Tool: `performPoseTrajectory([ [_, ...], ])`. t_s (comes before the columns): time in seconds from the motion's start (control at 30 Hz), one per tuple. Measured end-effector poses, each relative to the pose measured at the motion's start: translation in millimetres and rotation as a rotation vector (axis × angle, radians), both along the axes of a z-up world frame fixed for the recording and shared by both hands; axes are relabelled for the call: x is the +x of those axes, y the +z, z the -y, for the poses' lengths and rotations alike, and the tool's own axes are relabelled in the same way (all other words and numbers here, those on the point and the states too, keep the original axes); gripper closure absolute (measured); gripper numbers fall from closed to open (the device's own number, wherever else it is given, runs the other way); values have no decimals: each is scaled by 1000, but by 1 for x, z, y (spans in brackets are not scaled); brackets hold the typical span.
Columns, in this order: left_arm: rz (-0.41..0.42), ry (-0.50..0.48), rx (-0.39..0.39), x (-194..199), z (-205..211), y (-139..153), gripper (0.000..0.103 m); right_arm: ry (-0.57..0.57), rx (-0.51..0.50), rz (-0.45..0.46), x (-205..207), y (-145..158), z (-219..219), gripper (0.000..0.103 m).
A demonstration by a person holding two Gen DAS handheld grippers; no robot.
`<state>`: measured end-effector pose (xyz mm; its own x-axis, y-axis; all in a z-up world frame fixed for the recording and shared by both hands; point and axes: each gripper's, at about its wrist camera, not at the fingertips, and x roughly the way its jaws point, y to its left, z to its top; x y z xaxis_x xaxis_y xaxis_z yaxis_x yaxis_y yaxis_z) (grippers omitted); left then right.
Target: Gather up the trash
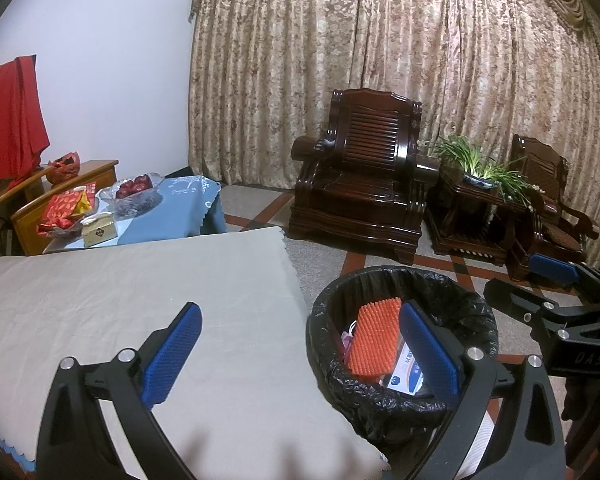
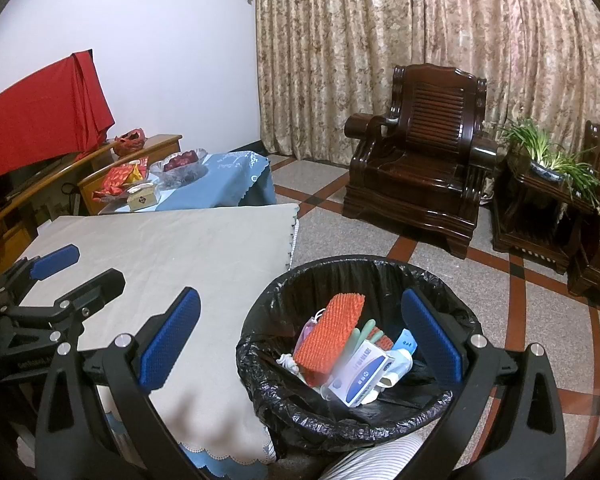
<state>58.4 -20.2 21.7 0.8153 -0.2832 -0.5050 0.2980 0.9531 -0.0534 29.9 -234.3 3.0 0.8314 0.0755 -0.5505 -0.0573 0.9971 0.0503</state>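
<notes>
Our right tool [image 2: 300, 344] and left tool [image 1: 300, 344] both gape empty; lower centre, the bin [image 2: 284, 404] holds an orange sponge [image 2: 330, 338] beside the counter [image 2: 172, 256].

Cloth-covered table [image 2: 188, 248], apparently bare on top; beside it, on the tiled floor [image 2: 480, 292], a black-lined bin [image 2: 284, 412].

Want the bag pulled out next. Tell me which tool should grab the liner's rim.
Right, probably. The right tool hangs open with the black liner's rim between its fingers. The left tool is open too, but mostly over the grey tablecloth, only one finger at the bin.
</notes>
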Motion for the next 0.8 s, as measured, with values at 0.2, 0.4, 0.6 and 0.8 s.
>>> performPoseTrajectory([
  [0.2,0,0,0,0,0,0,6,1,-2,1,0,1,-1,5],
  [0.4,-1,-1,0,0,0,1,6,1,-2,-1,0,0,-1,5],
  [0.6,0,0,1,0,0,1,6,0,-1,-1,0,1,-1,5],
  [0.8,-3,-1,0,0,0,2,6,0,-2,-1,1,1,-2,5],
])
